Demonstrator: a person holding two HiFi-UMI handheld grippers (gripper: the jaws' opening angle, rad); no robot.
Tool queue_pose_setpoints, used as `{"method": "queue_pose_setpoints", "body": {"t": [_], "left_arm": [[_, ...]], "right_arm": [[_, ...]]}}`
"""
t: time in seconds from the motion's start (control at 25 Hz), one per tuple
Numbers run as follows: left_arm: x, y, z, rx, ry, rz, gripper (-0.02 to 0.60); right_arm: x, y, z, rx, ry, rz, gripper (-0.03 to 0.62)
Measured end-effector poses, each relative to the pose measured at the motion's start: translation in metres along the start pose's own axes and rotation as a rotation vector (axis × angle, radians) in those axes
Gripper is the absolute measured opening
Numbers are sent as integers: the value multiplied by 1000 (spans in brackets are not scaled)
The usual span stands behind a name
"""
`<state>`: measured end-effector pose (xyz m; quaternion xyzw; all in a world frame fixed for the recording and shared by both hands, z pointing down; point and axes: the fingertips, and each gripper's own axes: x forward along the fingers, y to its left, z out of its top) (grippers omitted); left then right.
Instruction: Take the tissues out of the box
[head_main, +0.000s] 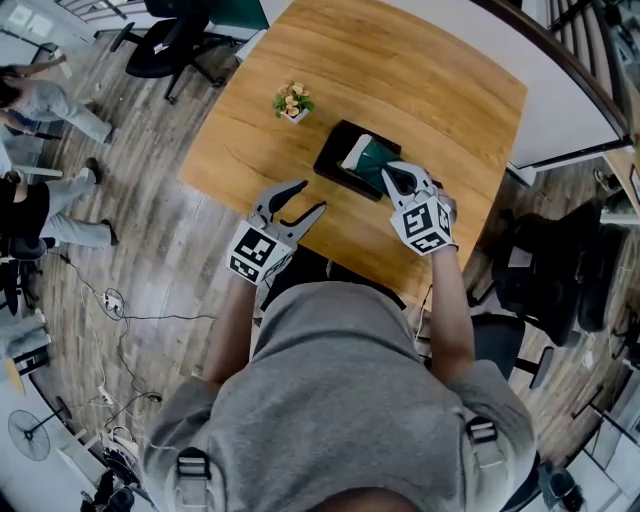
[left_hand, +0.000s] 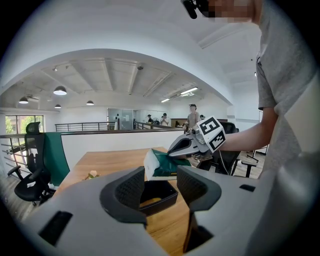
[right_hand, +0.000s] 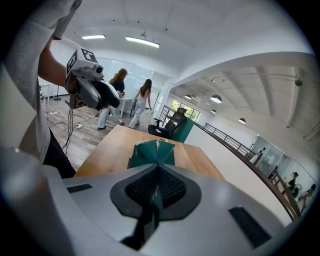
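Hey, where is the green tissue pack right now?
In the head view the green tissue pack is pinched in the shut right gripper, tilted up over the black box at the table's middle, with the small flower pot up-left of it.

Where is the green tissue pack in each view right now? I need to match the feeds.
Head view: the green tissue pack is right of centre, over the black box, at the tip of the right tongs.
Left gripper view: centre, above the box, beyond the open left tongs.
Right gripper view: centre, pinched in the shut right tongs.
Shared landmark: the wooden table beneath it.
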<state>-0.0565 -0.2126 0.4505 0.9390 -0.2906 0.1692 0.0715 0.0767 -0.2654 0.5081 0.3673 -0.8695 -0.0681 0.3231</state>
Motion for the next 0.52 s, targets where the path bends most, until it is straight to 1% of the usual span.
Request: {"method": "queue_pose_setpoints", "body": {"t": [0.52], "left_arm": [[1, 5, -6, 28, 8, -2, 216]], "right_arm": [[5, 2, 1, -14, 1, 8, 2]]}}
